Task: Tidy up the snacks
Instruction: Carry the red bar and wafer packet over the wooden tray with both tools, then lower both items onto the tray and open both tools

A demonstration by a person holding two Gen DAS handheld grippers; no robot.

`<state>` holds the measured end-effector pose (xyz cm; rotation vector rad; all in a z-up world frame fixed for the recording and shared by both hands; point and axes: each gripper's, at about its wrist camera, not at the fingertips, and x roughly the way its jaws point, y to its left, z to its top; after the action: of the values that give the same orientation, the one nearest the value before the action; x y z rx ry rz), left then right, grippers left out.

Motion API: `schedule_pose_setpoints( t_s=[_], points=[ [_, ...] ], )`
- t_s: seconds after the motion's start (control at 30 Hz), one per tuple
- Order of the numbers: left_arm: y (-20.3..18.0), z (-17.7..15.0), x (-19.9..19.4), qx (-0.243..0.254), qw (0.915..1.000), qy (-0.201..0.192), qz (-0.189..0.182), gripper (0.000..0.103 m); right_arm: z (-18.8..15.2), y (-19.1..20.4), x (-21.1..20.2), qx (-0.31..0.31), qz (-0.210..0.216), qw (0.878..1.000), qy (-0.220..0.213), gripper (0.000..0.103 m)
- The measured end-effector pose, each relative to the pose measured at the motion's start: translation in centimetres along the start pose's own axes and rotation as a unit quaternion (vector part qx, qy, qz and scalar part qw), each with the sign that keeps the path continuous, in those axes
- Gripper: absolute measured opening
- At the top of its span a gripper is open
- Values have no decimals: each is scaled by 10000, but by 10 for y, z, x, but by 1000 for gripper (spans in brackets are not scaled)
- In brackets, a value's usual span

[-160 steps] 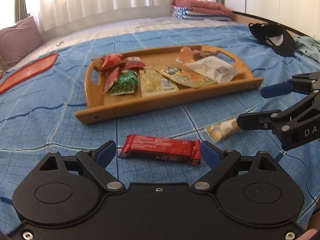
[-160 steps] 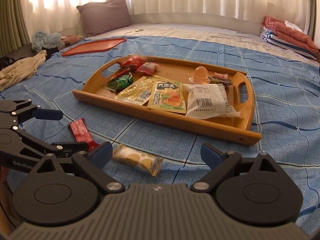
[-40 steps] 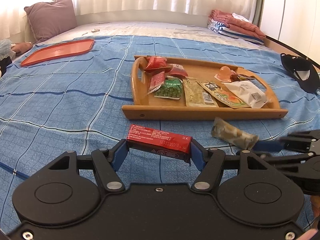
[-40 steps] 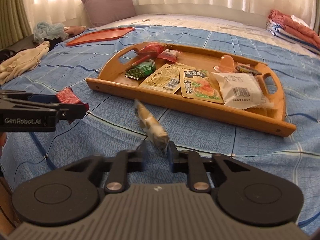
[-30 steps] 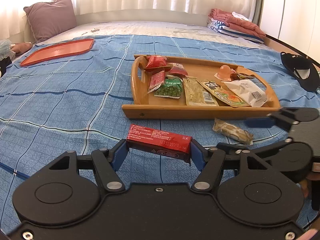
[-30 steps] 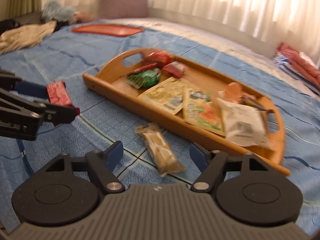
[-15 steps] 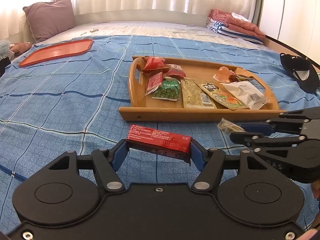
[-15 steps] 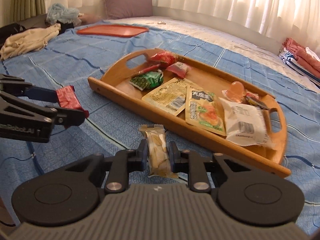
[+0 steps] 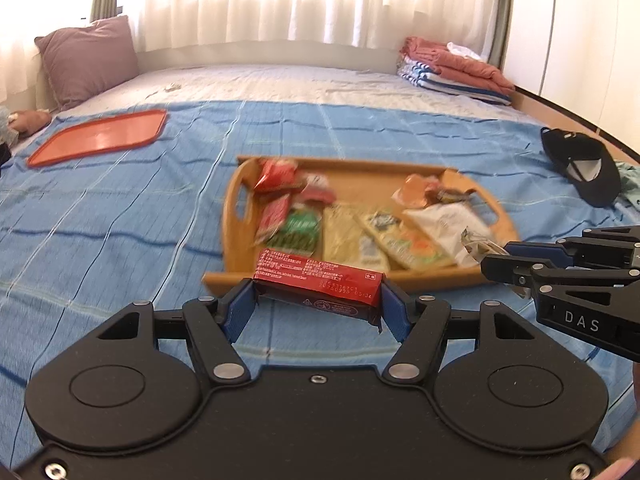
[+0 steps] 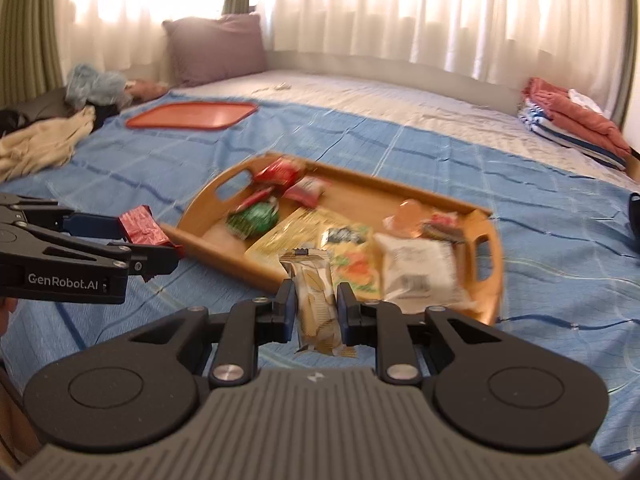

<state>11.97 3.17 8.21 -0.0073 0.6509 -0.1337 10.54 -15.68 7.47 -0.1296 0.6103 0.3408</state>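
the right gripper point(image 10: 316, 306) has just re-pinched the pale yellow cookie packet point(image 10: 317, 300) off the blue bedspread point(image 10: 360, 148); the left gripper point(image 9: 318, 304) still clamps the red wrapped bar point(image 9: 320, 282), both now carried toward the wooden tray point(image 10: 486, 280).

Sunlit white curtains point(image 9: 280, 0) behind a blue-quilted bed point(image 9: 100, 208)
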Motion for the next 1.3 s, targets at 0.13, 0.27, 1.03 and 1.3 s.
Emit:
schedule_pose_setpoints(
  t_s=[0.13, 0.27, 1.03, 1.3],
  points=[
    [-13, 22, 1, 50, 9999, -80, -63, 65, 13, -16, -8, 187, -95, 9997, -100, 26],
    [-24, 44, 7, 63, 9998, -92, -161, 65, 27, -34, -8, 408, -172, 9989, -143, 26],
    [-28, 89, 117, -183, 9994, 275, -106, 65, 43, -105, 61, 1153, -128, 9924, 400, 23],
    [-30, 73, 132, -130, 9989, 440, -67, 65, 18, -109, 69, 1226, -163, 9902, 651, 23]
  ],
)
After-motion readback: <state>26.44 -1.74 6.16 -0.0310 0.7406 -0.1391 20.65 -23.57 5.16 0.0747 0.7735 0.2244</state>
